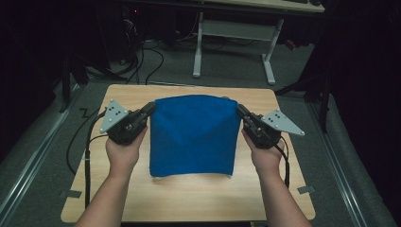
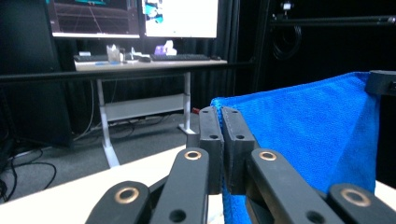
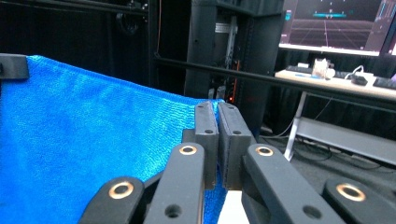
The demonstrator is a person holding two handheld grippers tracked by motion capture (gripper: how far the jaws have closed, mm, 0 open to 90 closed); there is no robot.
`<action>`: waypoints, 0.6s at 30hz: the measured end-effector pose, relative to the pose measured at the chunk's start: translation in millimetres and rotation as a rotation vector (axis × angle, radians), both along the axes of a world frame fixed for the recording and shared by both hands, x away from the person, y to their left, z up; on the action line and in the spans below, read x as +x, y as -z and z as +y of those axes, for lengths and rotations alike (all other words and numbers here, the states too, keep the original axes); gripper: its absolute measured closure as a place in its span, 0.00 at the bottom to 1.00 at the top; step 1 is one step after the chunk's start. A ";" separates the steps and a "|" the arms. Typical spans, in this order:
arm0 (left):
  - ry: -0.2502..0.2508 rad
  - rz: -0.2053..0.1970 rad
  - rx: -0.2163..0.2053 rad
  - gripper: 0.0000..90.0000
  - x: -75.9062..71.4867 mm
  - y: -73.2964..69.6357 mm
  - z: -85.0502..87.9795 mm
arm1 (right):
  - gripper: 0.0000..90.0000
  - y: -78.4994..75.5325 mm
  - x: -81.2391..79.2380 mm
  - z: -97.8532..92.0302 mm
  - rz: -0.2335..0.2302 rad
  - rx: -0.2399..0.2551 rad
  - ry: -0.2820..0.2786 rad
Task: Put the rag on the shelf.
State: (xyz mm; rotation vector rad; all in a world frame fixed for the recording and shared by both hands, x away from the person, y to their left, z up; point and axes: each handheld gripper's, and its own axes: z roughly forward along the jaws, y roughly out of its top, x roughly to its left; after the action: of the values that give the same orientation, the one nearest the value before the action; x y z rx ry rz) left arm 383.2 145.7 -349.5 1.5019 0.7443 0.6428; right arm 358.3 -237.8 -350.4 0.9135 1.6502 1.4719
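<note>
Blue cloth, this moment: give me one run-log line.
blue cloth: held up by two top corners, lower edge on table | left gripper: shut on corner | right gripper: shut on corner

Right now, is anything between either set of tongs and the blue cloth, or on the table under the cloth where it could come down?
Nothing visible. The left tongs and right tongs are each shut on an upper corner of the blue cloth, pads pressing directly on fabric. The wooden table around the hanging cloth shows bare; the part behind the cloth is hidden.

Fuzzy blue cloth (image 1: pixel 194 135), matt wood table (image 1: pixel 189 196)
</note>
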 end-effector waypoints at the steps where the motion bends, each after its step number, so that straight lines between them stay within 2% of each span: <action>1: 0.000 -0.003 -0.001 0.98 1.2 -2.6 0.8 | 0.98 -3.0 0.1 0.5 -0.006 -0.003 0.001; 7: -0.007 -0.012 0.008 0.98 9.7 -15.7 3.0 | 0.98 -19.8 5.1 1.4 -0.023 -0.010 0.004; 10: -0.005 -0.001 0.009 0.98 14.3 -19.2 4.0 | 0.98 -25.2 8.7 1.4 -0.031 -0.016 0.008; 13: -0.012 -0.005 0.028 0.98 17.7 -21.6 2.2 | 0.98 -28.8 11.7 3.0 -0.022 -0.004 0.000; 18: -0.026 -0.009 0.055 0.98 29.6 -27.3 1.0 | 0.98 -38.3 21.9 8.8 -0.034 -0.027 0.011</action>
State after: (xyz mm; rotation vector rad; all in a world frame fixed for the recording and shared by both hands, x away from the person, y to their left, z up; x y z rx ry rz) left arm 412.9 146.7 -322.2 1.5409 0.7453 0.6941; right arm 380.2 -229.0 -312.1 0.8770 1.6340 1.4468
